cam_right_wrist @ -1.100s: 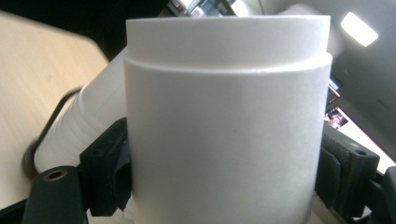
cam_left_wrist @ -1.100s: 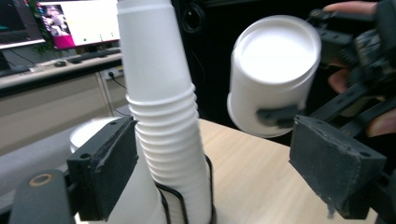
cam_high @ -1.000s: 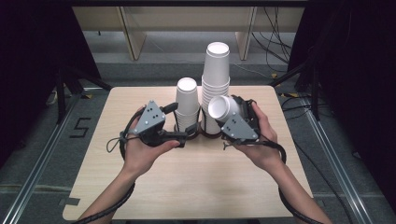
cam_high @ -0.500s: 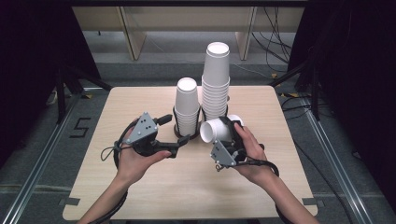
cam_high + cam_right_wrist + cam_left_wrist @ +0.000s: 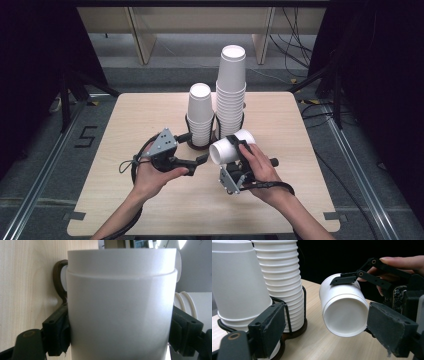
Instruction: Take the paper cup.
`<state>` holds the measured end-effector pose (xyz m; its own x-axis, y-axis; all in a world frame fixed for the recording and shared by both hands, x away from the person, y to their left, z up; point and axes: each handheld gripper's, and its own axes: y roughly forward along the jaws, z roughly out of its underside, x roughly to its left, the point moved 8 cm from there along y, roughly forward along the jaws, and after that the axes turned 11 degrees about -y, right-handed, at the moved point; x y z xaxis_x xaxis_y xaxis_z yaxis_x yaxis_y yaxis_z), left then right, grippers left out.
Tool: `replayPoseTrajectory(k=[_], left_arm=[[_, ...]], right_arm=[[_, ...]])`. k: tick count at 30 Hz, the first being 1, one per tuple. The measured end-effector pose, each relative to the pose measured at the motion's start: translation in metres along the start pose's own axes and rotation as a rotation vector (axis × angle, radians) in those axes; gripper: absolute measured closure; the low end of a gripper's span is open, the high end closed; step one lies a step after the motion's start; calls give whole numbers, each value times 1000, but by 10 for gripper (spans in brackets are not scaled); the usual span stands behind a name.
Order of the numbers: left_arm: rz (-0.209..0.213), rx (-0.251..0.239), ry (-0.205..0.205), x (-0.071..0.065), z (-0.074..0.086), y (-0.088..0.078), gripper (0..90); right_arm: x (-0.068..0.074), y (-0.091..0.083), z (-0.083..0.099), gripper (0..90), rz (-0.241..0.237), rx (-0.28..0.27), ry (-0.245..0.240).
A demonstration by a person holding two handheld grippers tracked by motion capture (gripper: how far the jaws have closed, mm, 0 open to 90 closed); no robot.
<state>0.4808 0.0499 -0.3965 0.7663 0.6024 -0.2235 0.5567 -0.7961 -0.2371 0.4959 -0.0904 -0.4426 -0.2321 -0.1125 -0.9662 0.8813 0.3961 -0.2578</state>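
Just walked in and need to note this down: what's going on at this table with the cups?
A person works at a light wooden table with tongs in each hand. The right tongs are clamped on a single white paper cup, held tipped on its side above the table. The left tongs stand open and empty, pointing toward that cup. Behind them, a short stack of white paper cups and a taller stack of white paper cups stand upside down in a dark wire holder.

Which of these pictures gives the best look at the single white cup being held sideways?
The left gripper view: the held cup shows whole, lying on its side, its closed bottom facing the camera and the right gripper clamping its wall. The high view shows it smaller, above the table. The right gripper view shows just its wall up close.
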Motion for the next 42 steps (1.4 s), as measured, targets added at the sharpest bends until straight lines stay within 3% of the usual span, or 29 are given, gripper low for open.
replayPoseTrajectory(k=[2, 3, 4, 7, 12, 15, 20, 23, 25, 28, 32, 34, 41, 42], left_arm=[[8, 3, -8, 0, 1, 2, 148], [8, 5, -10, 0, 2, 3, 148], [7, 7, -8, 1, 3, 4, 148], [18, 6, -30, 2, 4, 6, 149], [40, 13, -46, 3, 6, 10, 149], [46, 17, -48, 3, 8, 12, 149], [76, 23, -45, -2, 12, 16, 147], [84, 26, -44, -4, 12, 18, 145], [88, 31, -43, -6, 13, 20, 145], [91, 37, -42, -8, 14, 23, 144], [97, 48, -37, -10, 15, 27, 144], [95, 46, -51, -11, 15, 30, 144], [103, 75, -37, -12, 20, 37, 144], [101, 75, -42, -12, 21, 37, 144]], right_arm=[[-2, 0, -1, 192, 16, -1, -23], [-6, 0, -2, 192, 17, -4, -68], [-3, 0, -2, 192, 16, -4, -36], [1, 0, -4, 192, 5, -4, -35], [5, -1, -8, 192, 8, -2, -89], [12, -2, -8, 192, -7, 13, -50], [11, -1, -9, 192, -12, 5, -71], [12, 0, -12, 192, -4, -6, -39], [9, -2, -10, 192, -13, 20, -91], [6, -2, -12, 192, -3, 12, -118], [8, 0, -14, 192, -7, 8, -104], [6, 1, -14, 192, -13, 1, -142], [5, 1, -16, 192, -2, -1, -151], [1, 2, -18, 191, 13, -22, -183]])
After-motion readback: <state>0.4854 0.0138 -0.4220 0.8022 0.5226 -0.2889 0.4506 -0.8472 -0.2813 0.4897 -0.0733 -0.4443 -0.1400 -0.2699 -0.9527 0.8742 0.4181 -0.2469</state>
